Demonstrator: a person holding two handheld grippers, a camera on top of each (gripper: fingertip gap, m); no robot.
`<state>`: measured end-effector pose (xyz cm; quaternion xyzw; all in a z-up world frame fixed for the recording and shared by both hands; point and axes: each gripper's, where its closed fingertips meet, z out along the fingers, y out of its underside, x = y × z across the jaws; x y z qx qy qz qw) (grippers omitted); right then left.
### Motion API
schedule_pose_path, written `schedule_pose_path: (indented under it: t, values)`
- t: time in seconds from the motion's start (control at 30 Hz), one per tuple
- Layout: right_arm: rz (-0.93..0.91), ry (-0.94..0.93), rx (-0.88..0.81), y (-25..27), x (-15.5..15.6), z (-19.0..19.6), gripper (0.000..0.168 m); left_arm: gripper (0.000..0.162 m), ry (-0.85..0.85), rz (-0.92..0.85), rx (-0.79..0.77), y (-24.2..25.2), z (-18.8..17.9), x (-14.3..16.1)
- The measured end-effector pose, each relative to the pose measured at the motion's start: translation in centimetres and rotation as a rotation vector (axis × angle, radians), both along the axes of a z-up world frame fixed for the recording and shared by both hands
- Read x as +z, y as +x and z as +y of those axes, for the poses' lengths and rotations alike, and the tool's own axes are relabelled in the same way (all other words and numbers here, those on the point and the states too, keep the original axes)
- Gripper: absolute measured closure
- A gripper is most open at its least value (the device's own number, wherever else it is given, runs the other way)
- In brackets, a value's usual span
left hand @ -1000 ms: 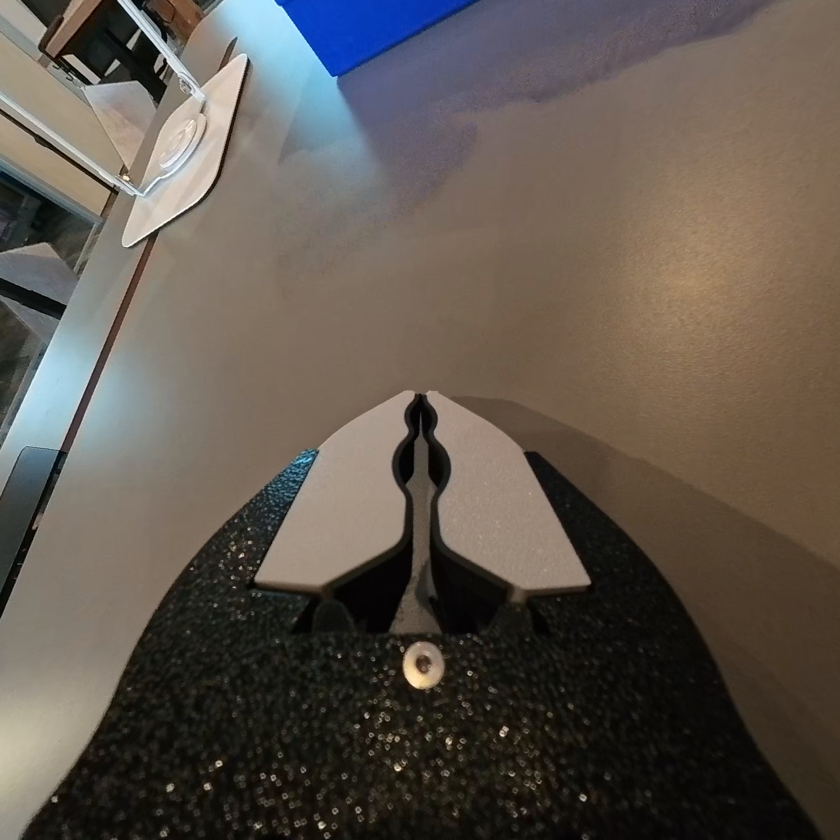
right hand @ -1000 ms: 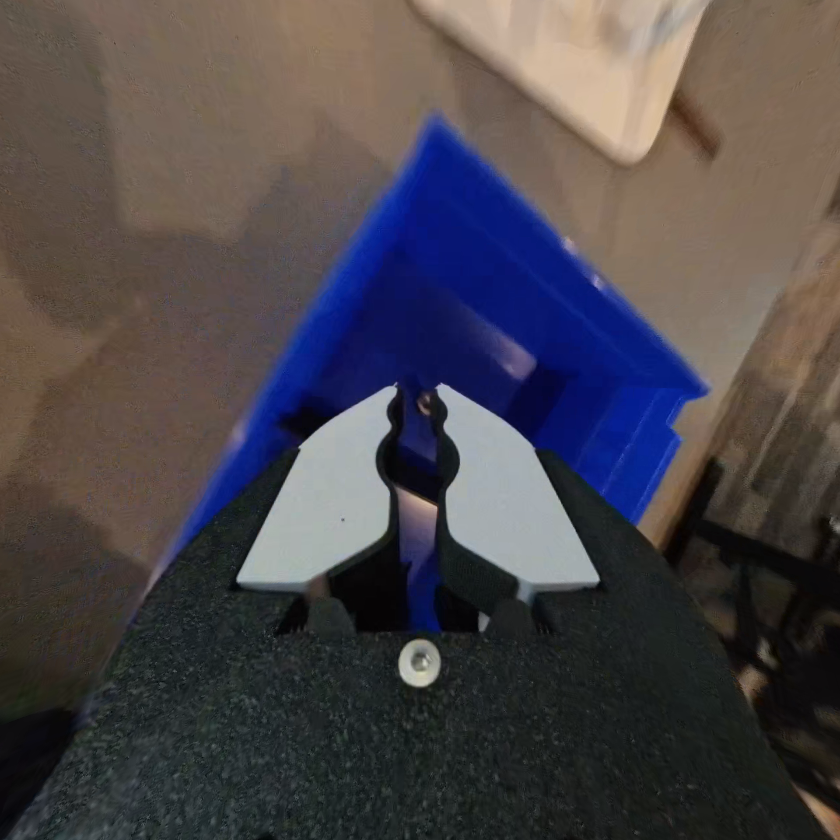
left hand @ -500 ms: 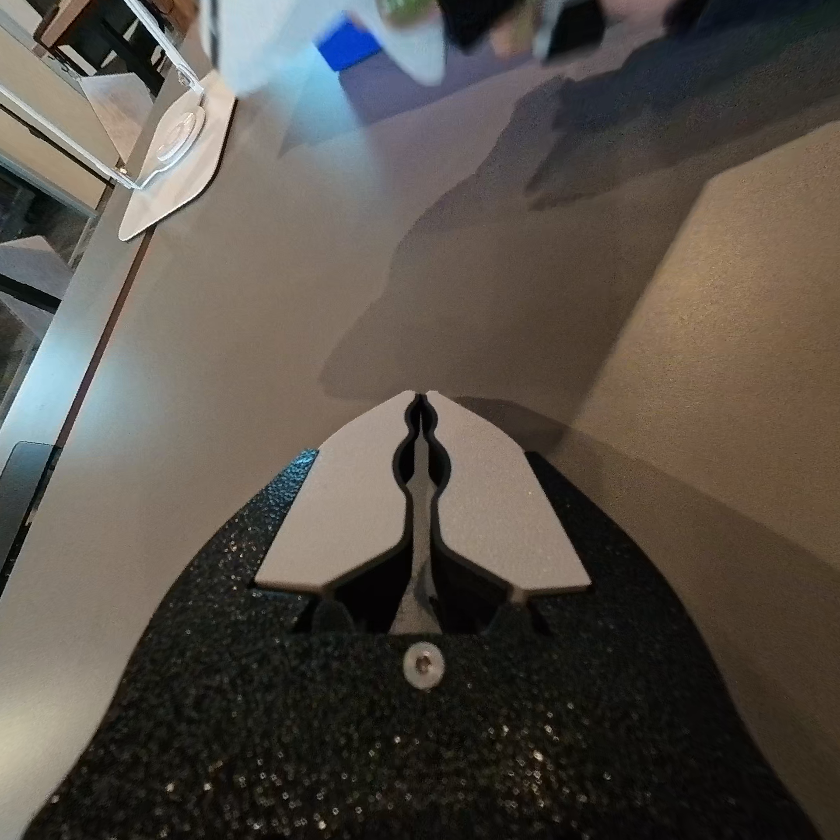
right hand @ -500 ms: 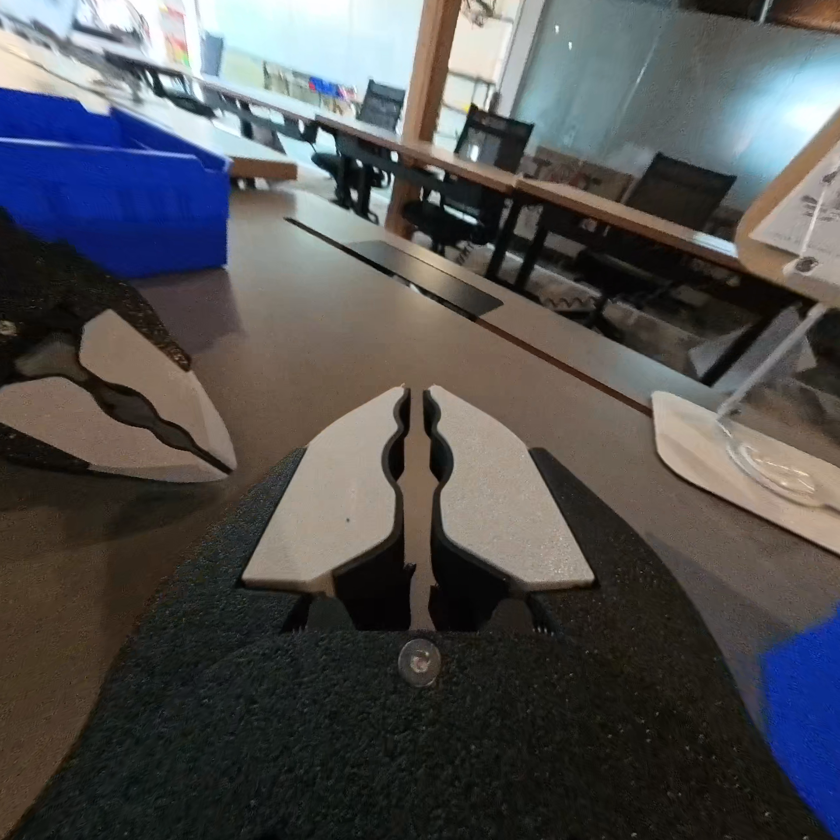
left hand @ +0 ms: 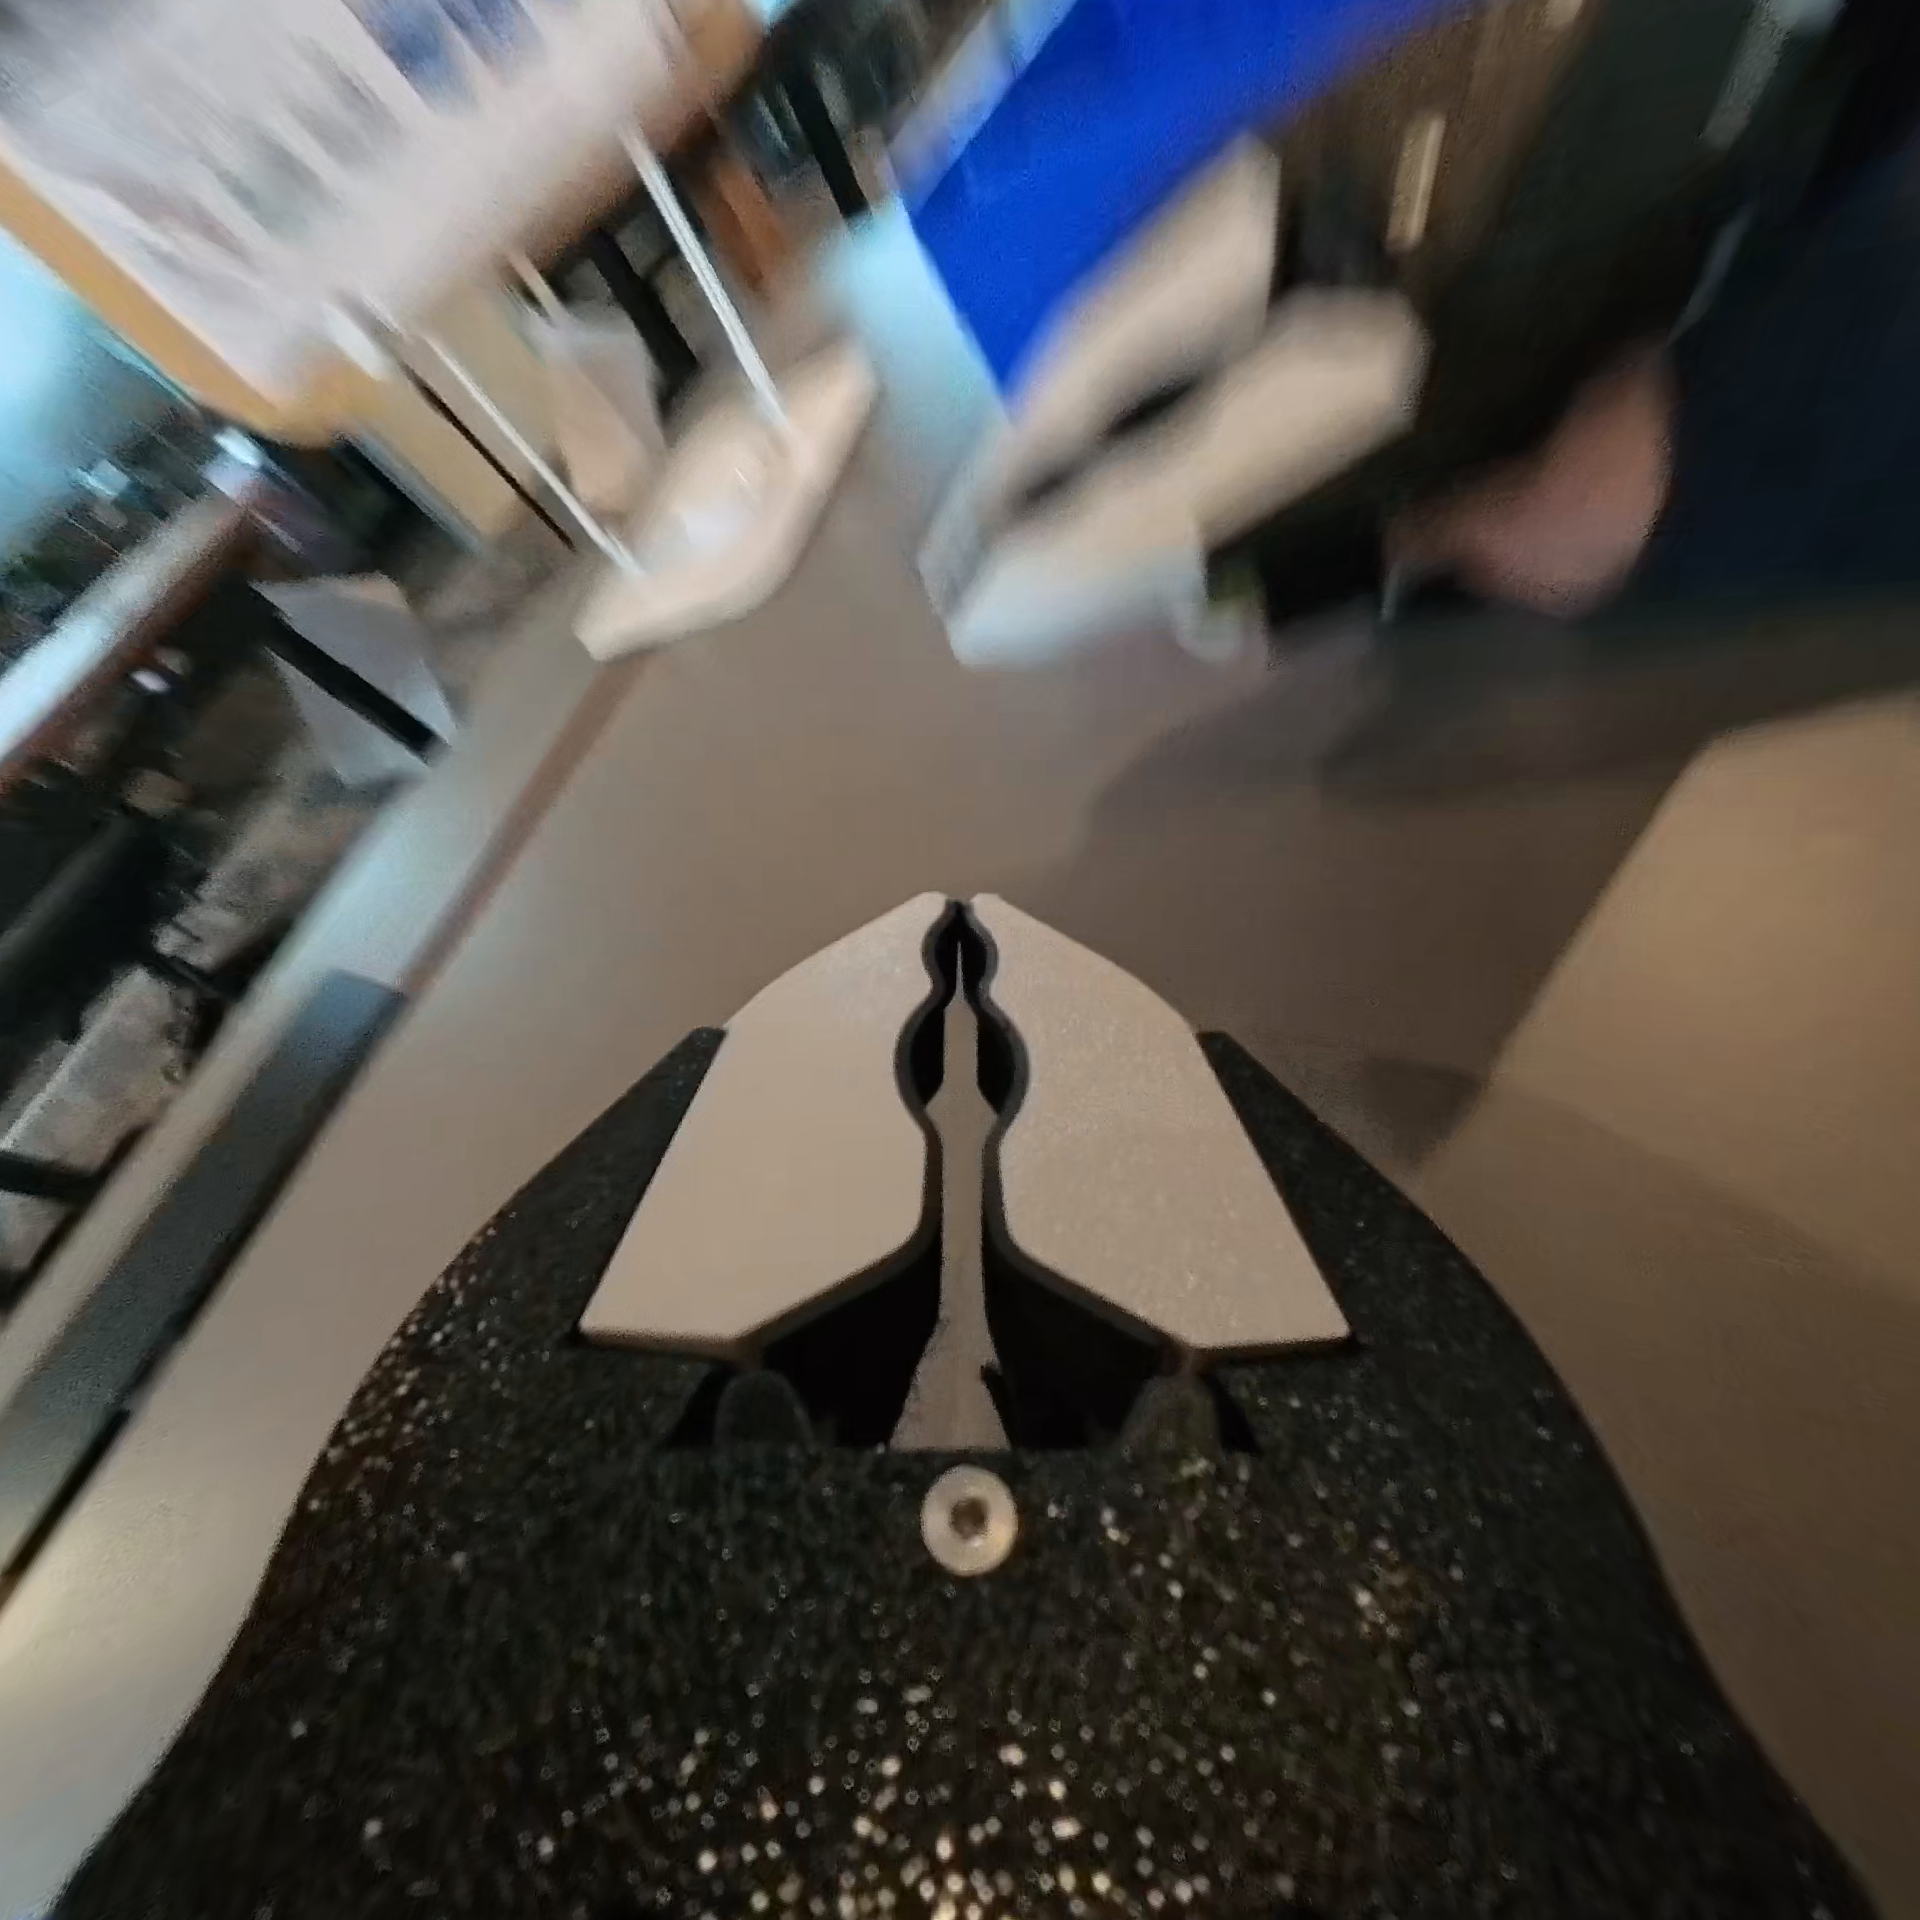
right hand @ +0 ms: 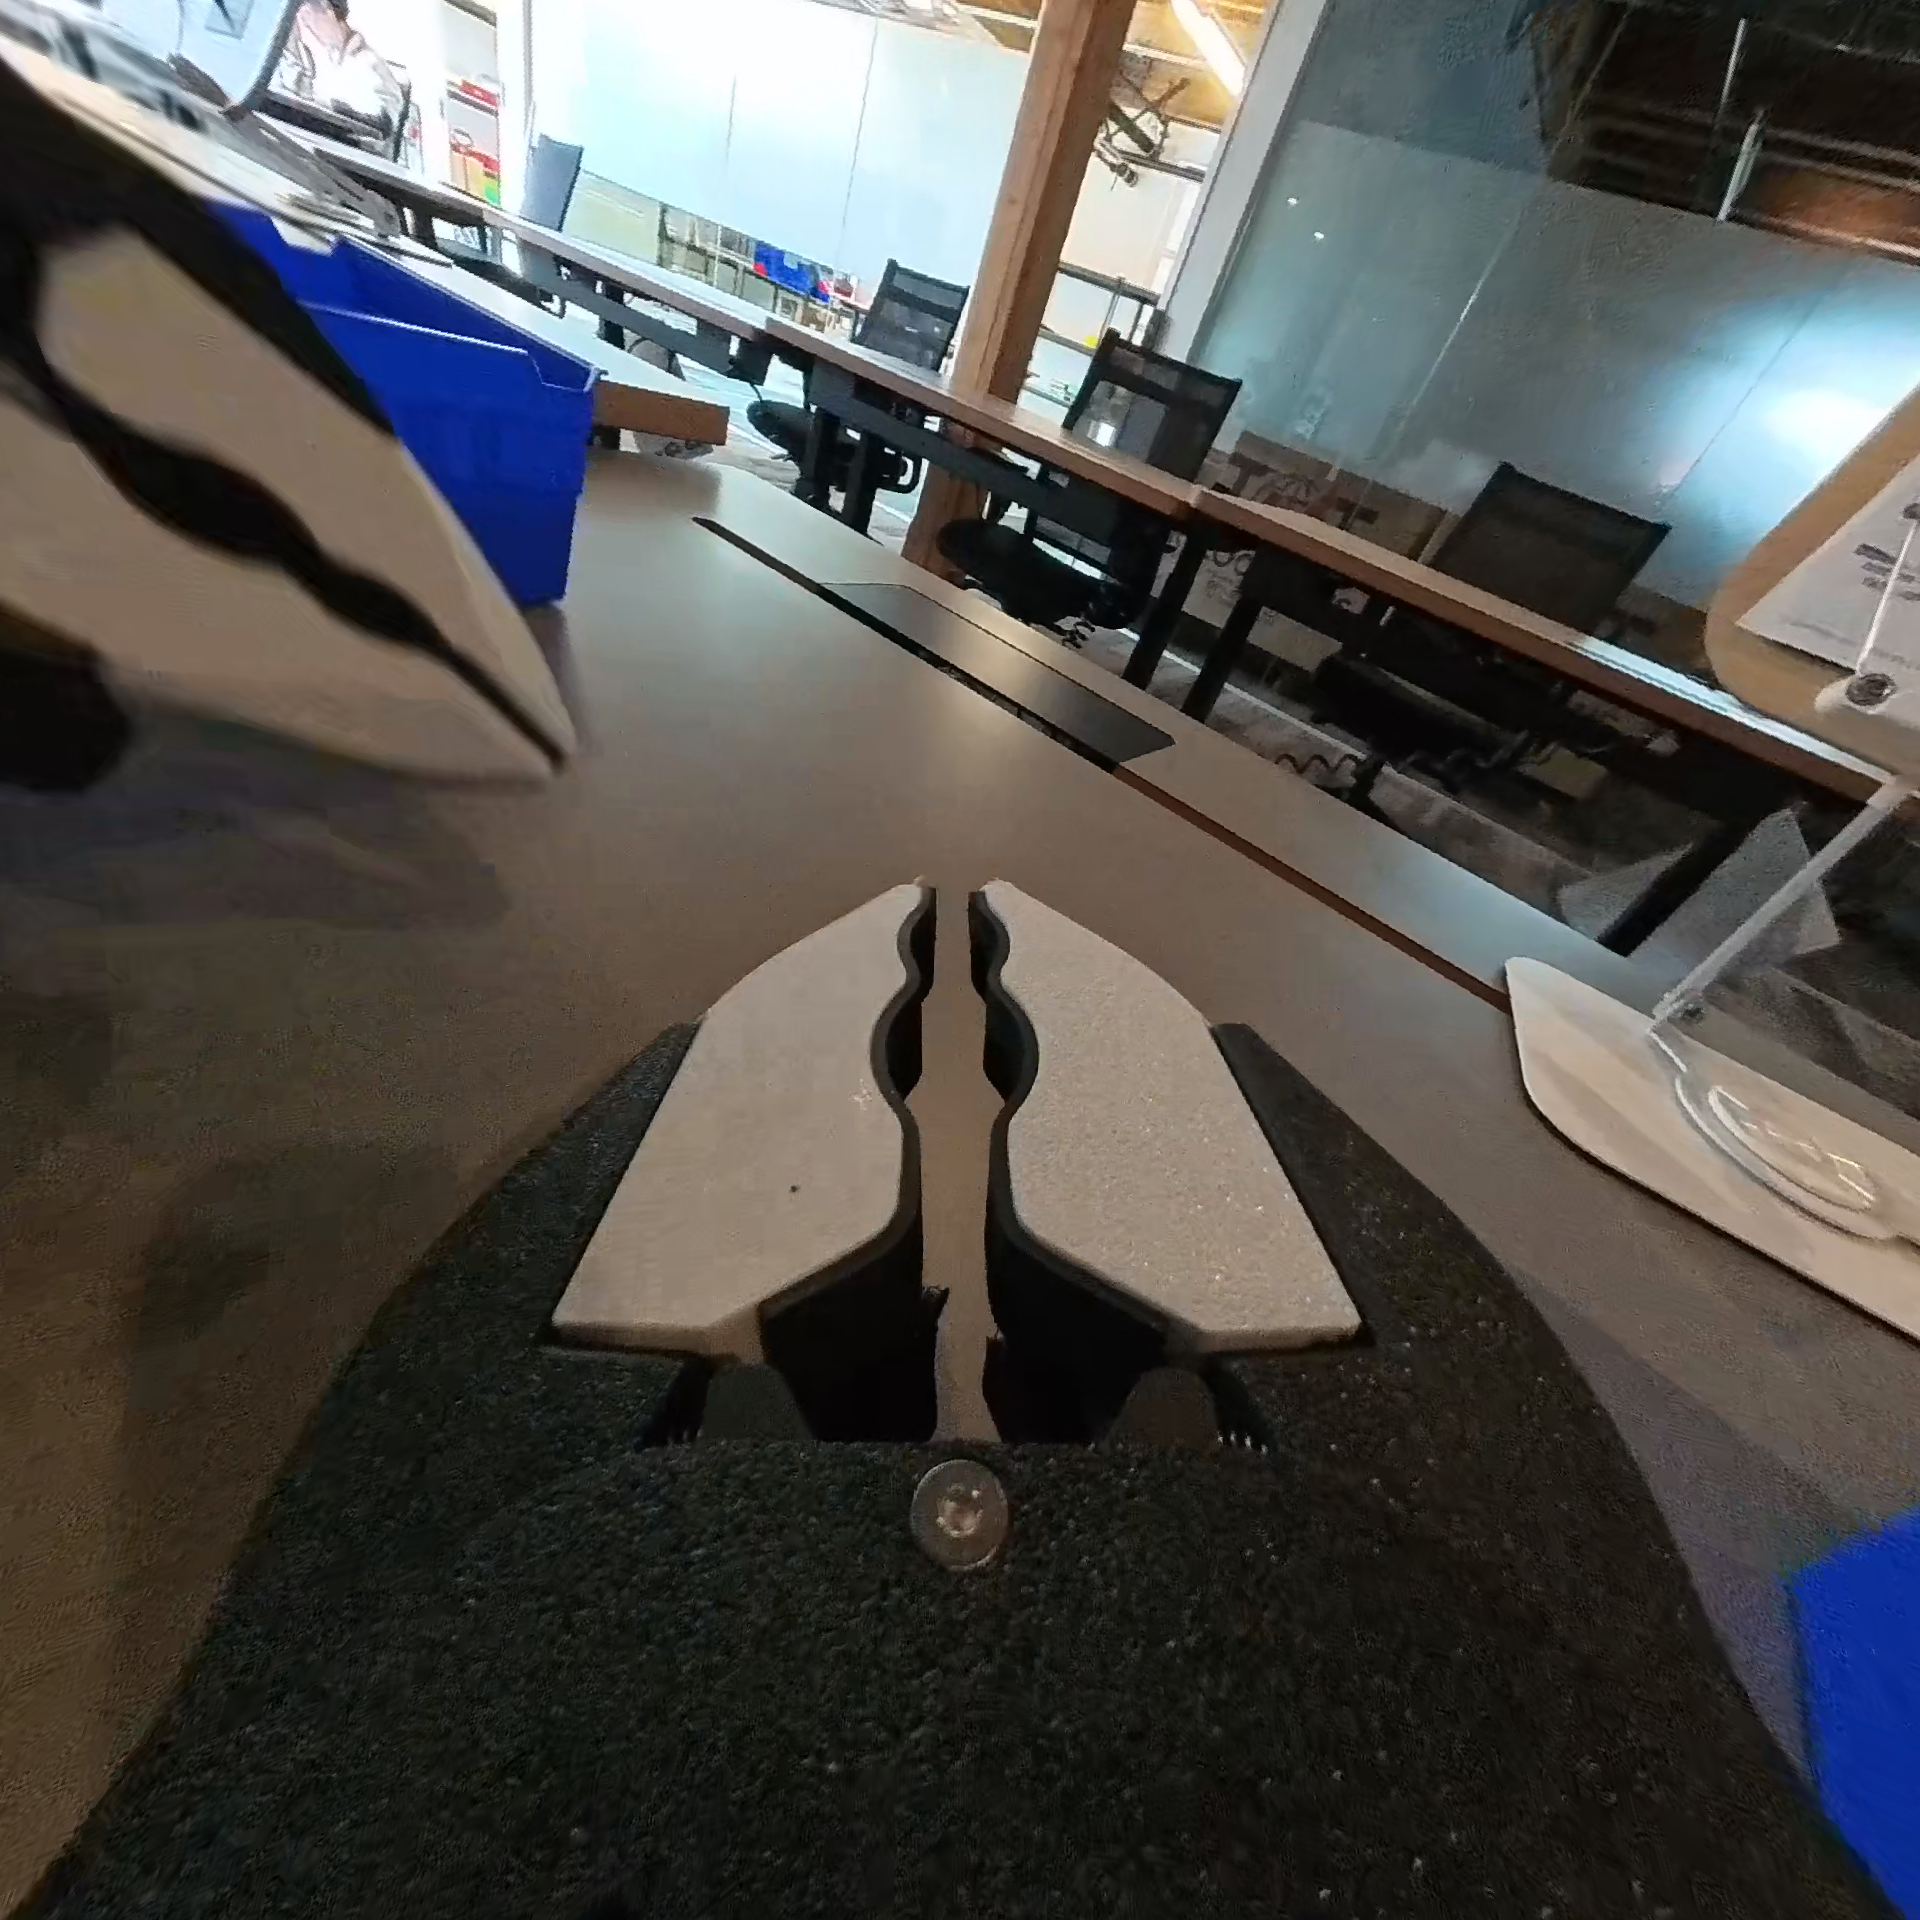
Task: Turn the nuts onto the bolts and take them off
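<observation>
No nut or bolt shows in either view. My left gripper [left hand: 961, 914] is shut and empty, its pale fingertips touching, low over the grey-brown table [left hand: 831, 831]. It also shows in the right wrist view [right hand: 540, 727] at the upper left, shut, lifted off the table. My right gripper [right hand: 945, 894] is shut to a thin slit with nothing between the fingers, low over the table. It shows blurred in the left wrist view [left hand: 966, 613], held by a hand [left hand: 1538, 509]. A blue bin [right hand: 457, 426] stands behind the left gripper.
The blue bin [left hand: 1091, 177] is blurred in the left wrist view. A clear sign stand on a white base [right hand: 1621, 1122] stands at the right. A black hatch [right hand: 997, 665] lies in the table. A blue edge [right hand: 1860, 1714] shows lower right. Desks and chairs stand beyond. The left gripper's tips are roughly 8 cm from the right gripper's.
My right gripper left the blue bin and swung down to the table, closing to a slit. In the last half second my left gripper lifted and swung; its view is blurred.
</observation>
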<state>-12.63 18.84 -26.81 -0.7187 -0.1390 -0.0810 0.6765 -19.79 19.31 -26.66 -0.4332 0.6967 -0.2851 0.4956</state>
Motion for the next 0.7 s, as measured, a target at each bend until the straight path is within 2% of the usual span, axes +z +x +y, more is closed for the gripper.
schedule_pose_path:
  t: [0.1,0.17,0.23,0.3,0.4,0.47,0.53,0.63,0.7]
  values:
    - [0.001,-0.009,0.013,-0.2,-0.1,0.0,0.161,0.162,-0.074,-0.128,0.025,-2.3,-0.4,6.0]
    - [0.003,-0.003,0.020,-0.2,0.0,0.0,0.161,0.162,-0.123,-0.177,0.063,-4.9,0.5,9.0]
    - [0.011,-0.002,0.024,-0.2,0.0,0.0,0.161,0.160,-0.084,-0.167,0.136,-8.3,3.2,10.7]
    - [0.022,-0.005,0.032,-0.2,0.0,0.0,0.161,0.158,0.046,-0.075,0.236,-12.2,7.4,11.1]
    - [0.039,-0.006,0.043,-0.3,0.1,-0.1,0.161,0.162,0.157,0.268,0.346,-18.1,13.5,8.1]
    - [0.049,-0.015,0.056,-0.4,0.0,0.0,0.160,0.162,0.122,0.533,0.328,-21.8,15.5,4.5]
    - [0.053,-0.024,0.067,-0.6,-0.1,0.0,0.160,0.162,0.108,0.696,0.316,-24.4,16.7,1.6]
    - [0.044,-0.042,0.073,-0.8,-0.3,0.1,0.159,0.162,-0.148,0.854,0.490,-27.0,16.9,-1.8]
    - [0.034,-0.048,0.080,-1.0,-0.4,0.1,0.159,0.162,-0.366,0.821,0.620,-27.3,16.6,-2.9]
